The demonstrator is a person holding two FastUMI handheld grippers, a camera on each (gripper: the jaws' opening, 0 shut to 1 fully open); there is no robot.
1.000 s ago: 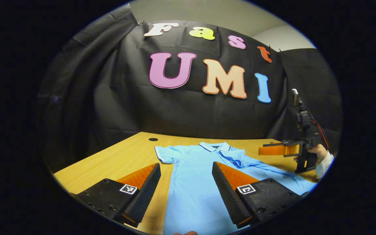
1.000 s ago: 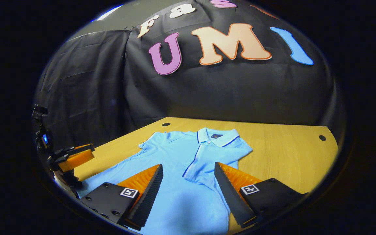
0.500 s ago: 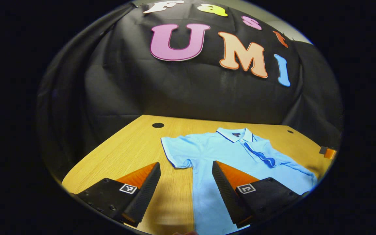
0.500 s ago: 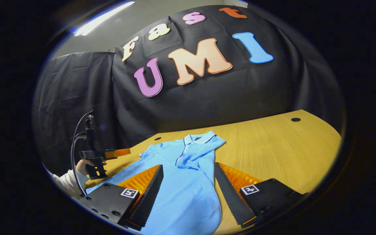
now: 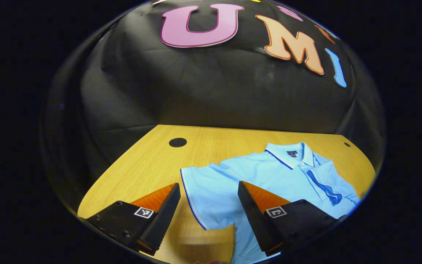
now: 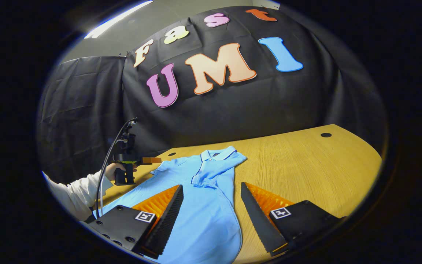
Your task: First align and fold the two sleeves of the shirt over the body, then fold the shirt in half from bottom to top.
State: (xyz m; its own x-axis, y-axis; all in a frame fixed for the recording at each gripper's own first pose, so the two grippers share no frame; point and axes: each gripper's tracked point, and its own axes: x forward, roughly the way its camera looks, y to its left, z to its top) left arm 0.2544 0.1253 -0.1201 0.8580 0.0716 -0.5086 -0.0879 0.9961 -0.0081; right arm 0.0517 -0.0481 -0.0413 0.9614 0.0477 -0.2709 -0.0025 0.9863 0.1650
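- Light blue polo shirt [image 5: 269, 176] lies flat on the wooden counter [image 5: 145, 165], collar [image 5: 291, 154] toward the black cloth wall.
- Left gripper view: left tongs [image 5: 209, 200] gape wide, nothing between the fingers. They hang over the shirt's outspread sleeve [image 5: 207, 194]; the sleeve's dark-edged hem sits in the gap. Whether the tips touch cloth or counter, cannot tell.
- Same view: the other sleeve [image 5: 328, 183] is already folded over the shirt's chest, beside the placket.
- Round dark hole [image 5: 177, 142] in the counter, beyond the sleeve, well apart from the shirt.
- Right gripper view: right tongs [image 6: 211, 205] also stand wide open, holding nothing, above the shirt's lower body.
- Same view, farther off at left: the left tongs, seen from the side, held in a hand [image 6: 113, 170] with a white sleeve cuff [image 6: 75, 190], near the shirt's shoulder; a cable rises from the device.
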